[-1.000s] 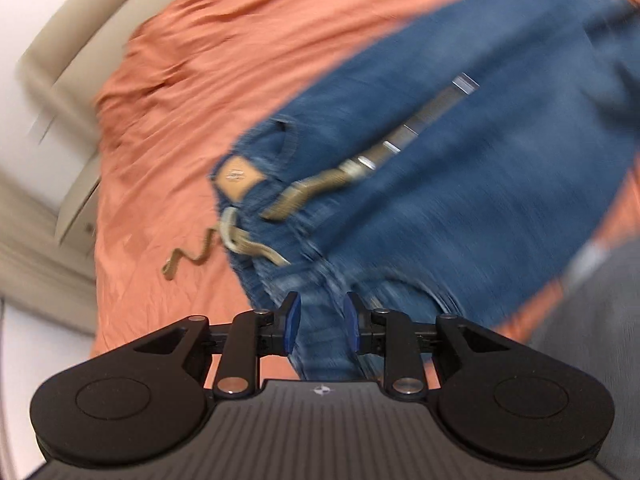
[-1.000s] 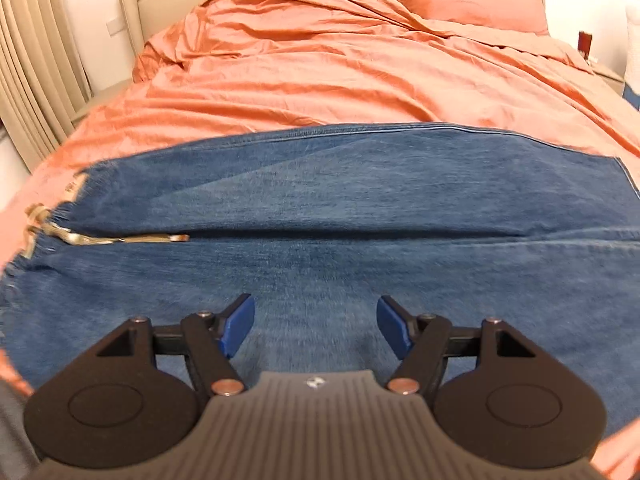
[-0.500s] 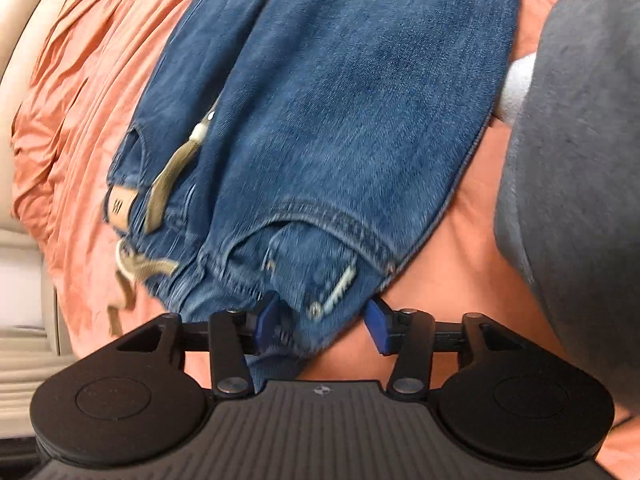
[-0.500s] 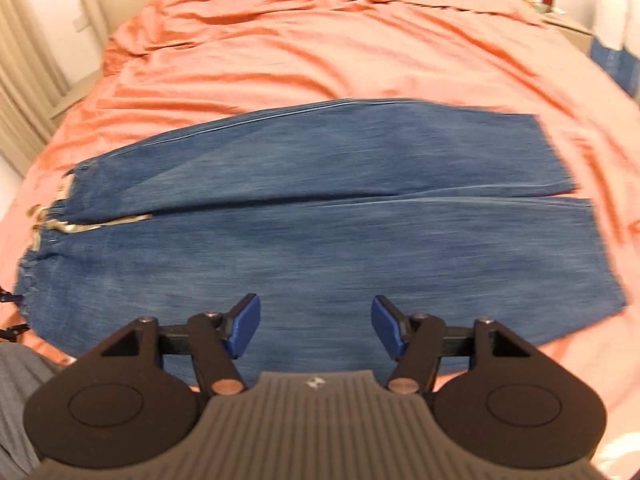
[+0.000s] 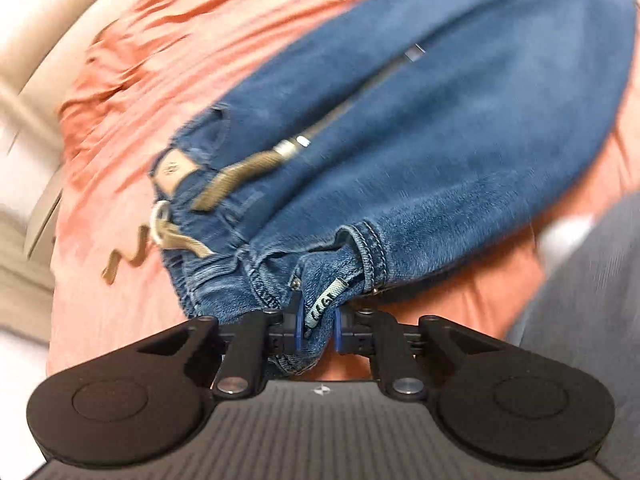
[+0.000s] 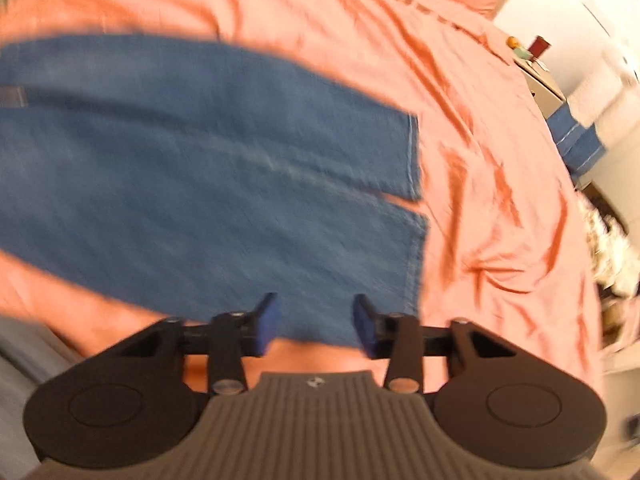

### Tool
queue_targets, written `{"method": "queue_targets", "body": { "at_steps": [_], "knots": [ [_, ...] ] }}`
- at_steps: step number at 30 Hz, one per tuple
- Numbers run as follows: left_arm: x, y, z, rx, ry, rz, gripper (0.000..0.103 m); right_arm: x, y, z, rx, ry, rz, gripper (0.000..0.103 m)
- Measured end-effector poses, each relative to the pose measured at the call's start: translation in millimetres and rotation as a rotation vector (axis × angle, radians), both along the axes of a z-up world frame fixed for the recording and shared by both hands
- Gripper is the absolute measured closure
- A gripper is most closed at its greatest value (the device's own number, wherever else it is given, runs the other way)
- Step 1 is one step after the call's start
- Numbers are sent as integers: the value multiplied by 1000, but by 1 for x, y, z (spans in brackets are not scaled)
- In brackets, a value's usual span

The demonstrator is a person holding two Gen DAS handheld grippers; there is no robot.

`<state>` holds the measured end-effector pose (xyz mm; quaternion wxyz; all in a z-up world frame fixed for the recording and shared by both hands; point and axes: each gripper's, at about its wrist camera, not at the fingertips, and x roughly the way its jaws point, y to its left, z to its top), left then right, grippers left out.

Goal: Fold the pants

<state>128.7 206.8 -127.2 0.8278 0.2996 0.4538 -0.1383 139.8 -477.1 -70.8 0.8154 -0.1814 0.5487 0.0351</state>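
Step in hand, by judgement: taking hold of both ends of the jeans (image 5: 460,152) for the fold. One end is secured; the other is not.

Left claw (image 5: 317,330): clenched on the waistband corner, with a wad of denim and a small fabric tag (image 5: 326,304) pinched between the blue pads. The grip sits at the very edge of the cloth. To do this well, the bite should be kept firm and lifted evenly, since a shallow hold on thick seams may slip. The loose tan drawstring (image 5: 224,184) trails onto the sheet and could snag or fold in crooked.

Right claw (image 6: 316,326): released, jaws spread, nothing between them. It hovers at the near edge of the lower leg, just short of the hems (image 6: 414,200). It should move to the hem corner and take both layers before any lift.

Position of the jeans: spread flat across the orange bedsheet (image 6: 480,140), legs side by side, waistband at the left claw, hems near the right claw. Both views are motion-blurred; fine detail is unconfirmed.
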Motion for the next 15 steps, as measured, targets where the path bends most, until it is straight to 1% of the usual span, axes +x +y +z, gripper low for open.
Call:
{"method": "queue_targets", "body": {
  "at_steps": [2, 3, 7, 9, 11, 12, 14, 15],
  "knots": [
    [6, 0, 8, -34, -9, 65, 89, -4, -7, -21, -65, 36, 84, 84],
    [8, 1, 12, -49, -14, 99, 89, -7, -8, -30, -101, 43, 132, 84],
    [16, 2, 23, -95, -27, 227, 89, -20, -10, -64, -217, 42, 304, 85],
    [20, 1, 25, -98, -27, 272, 89, -29, -8, -81, -283, 52, 401, 85],
    [9, -6, 28, -83, -33, 299, 89, -36, -6, -95, -337, 55, 474, 85],
    [5, -9, 29, -75, -38, 312, 89, -39, -6, -102, -366, 35, 503, 85],
    [3, -13, 30, -62, -45, 333, 89, -40, -6, -109, -392, 3, 533, 85],
    [1, -16, 31, -53, -54, 342, 89, -41, -8, -111, -404, -17, 535, 91]
  ]
}}
